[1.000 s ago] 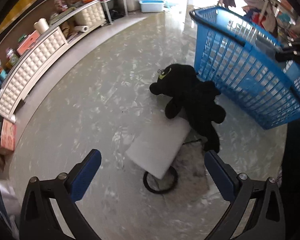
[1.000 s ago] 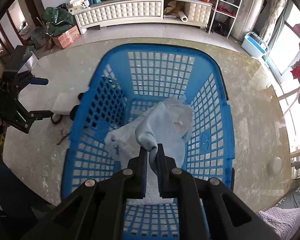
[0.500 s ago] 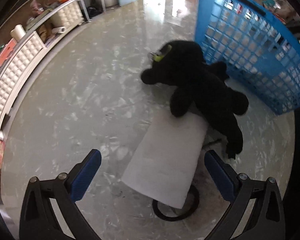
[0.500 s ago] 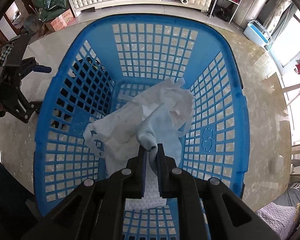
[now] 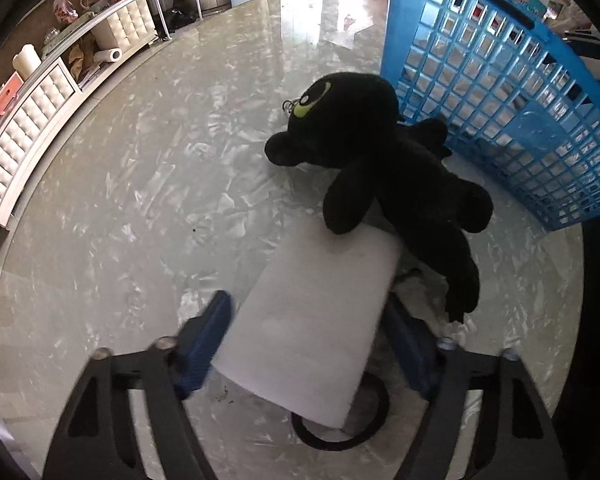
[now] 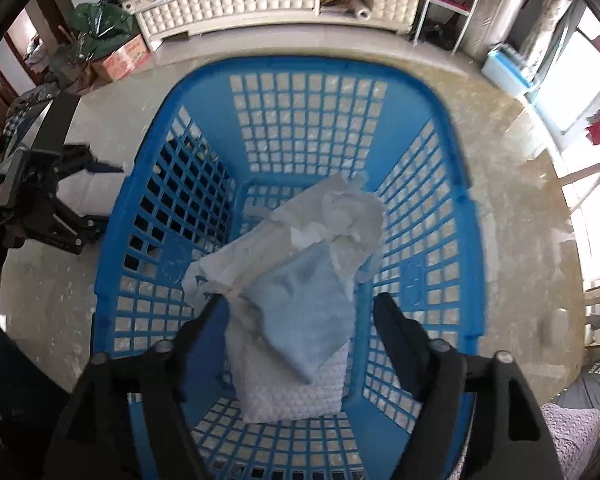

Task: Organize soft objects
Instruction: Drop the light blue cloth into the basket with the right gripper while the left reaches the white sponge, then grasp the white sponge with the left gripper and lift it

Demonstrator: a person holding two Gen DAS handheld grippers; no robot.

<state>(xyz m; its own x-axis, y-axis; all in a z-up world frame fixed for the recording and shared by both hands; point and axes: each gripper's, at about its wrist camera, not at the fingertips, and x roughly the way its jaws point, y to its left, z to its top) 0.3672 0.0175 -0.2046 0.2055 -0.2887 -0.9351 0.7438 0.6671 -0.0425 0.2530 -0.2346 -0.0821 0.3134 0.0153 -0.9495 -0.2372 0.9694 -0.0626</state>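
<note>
1. My left tongs (image 5: 306, 342) are spread apart on either side of a white foam pad (image 5: 316, 320) lying flat on the floor (image 5: 140, 208); I cannot tell whether the blue pads touch its edges.
2. A black ring (image 5: 374, 424) lies on the floor, partly under the pad's near end.
3. A black plush toy (image 5: 384, 168) lies on the floor beyond the pad, one limb resting on the pad's far edge, its back against the basket.
4. The blue basket (image 5: 500, 92) stands right of the toy.
5. My right tongs (image 6: 300, 336) are apart above the basket's inside, gripping nothing.
6. A light blue cloth (image 6: 308, 312) lies in the basket between the fingers, on top of white cloths (image 6: 340, 216) and a white knitted piece (image 6: 296, 392).
</note>
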